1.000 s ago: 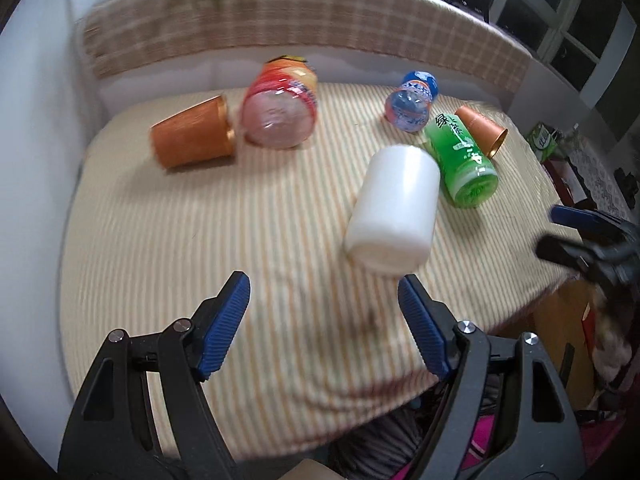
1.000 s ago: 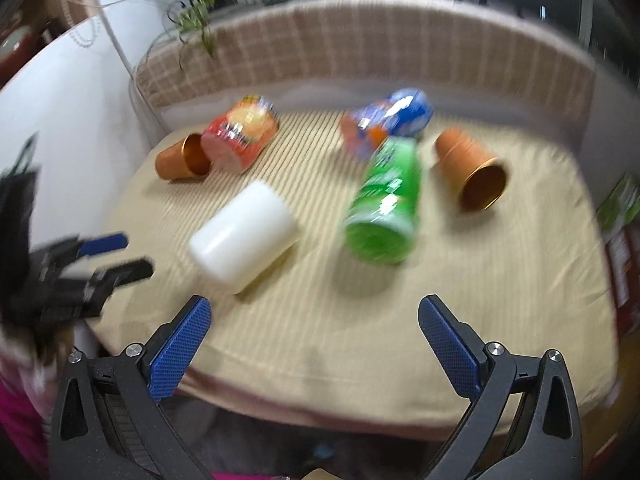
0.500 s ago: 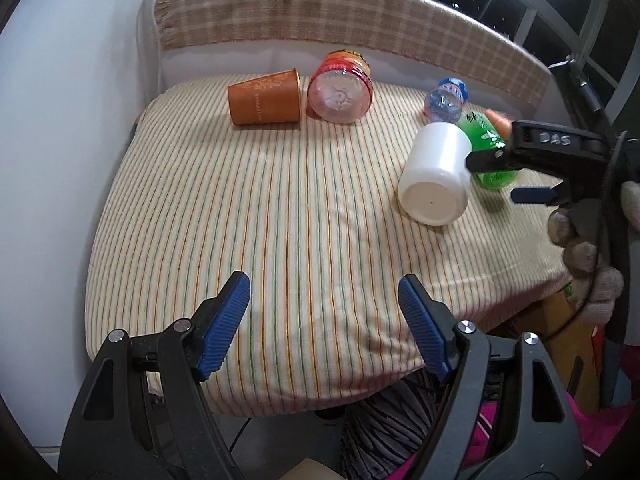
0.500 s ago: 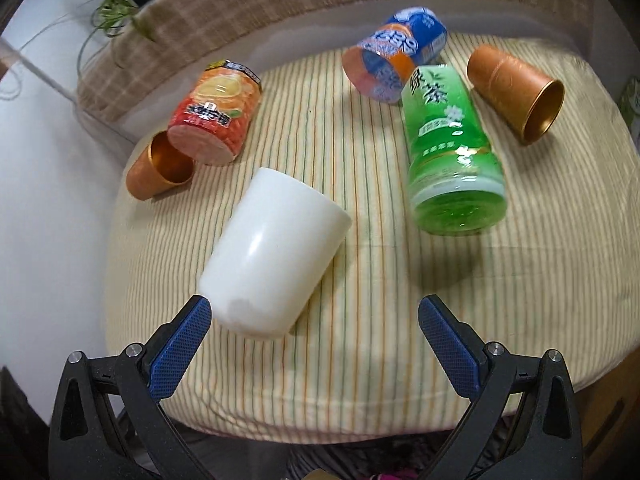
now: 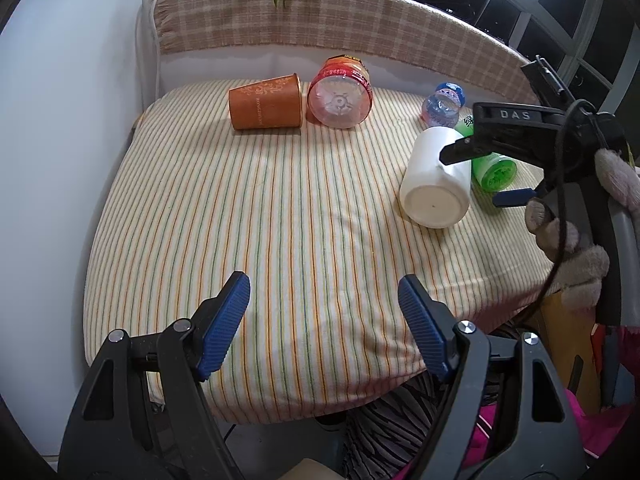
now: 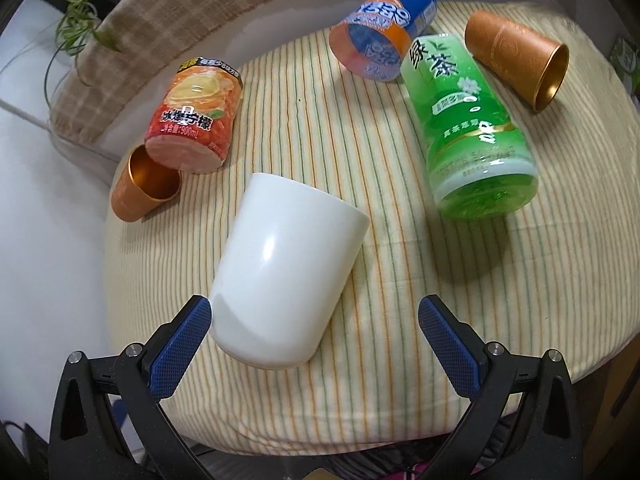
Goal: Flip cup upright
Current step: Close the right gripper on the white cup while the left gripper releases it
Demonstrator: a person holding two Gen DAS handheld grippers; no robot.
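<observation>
Clearly a reach in hand: right gripper (image 6: 314, 336) spread wide low in the right wrist frame, blue ribbed pads either side of the smooth white plastic cup (image 6: 286, 268), left pad (image 6: 180, 350) just beside the closed base, right pad well apart from the wall, nothing pinched yet. Lying on its side at frame centre on the yellow striped tablecloth (image 6: 400, 280), base toward the camera, mouth pointing away to the upper left; likely approached base-first so the span can close across the round body and tip it mouth-up. Same cup at right of the left wrist frame (image 5: 436, 178), flat base facing the lens, one black finger of the right gripper (image 5: 486, 172) crossing above it, the blue-padded one lower right.

Left gripper (image 5: 323, 320) also spread, holding nothing, low in its frame over bare cloth, well apart from the cup; seemingly kept back to leave room. Around the cup, all on their sides: green tea bottle (image 6: 466, 128) at right, red lemon-tea bottle (image 6: 196, 116) upper left, touching or just overlapping a copper-coloured cup (image 6: 142, 186), blue-orange labelled bottle (image 6: 384, 28) at top, second copper cup (image 6: 520, 64) upper right. Green bottle near enough that a wide swing on tipping might nudge it
</observation>
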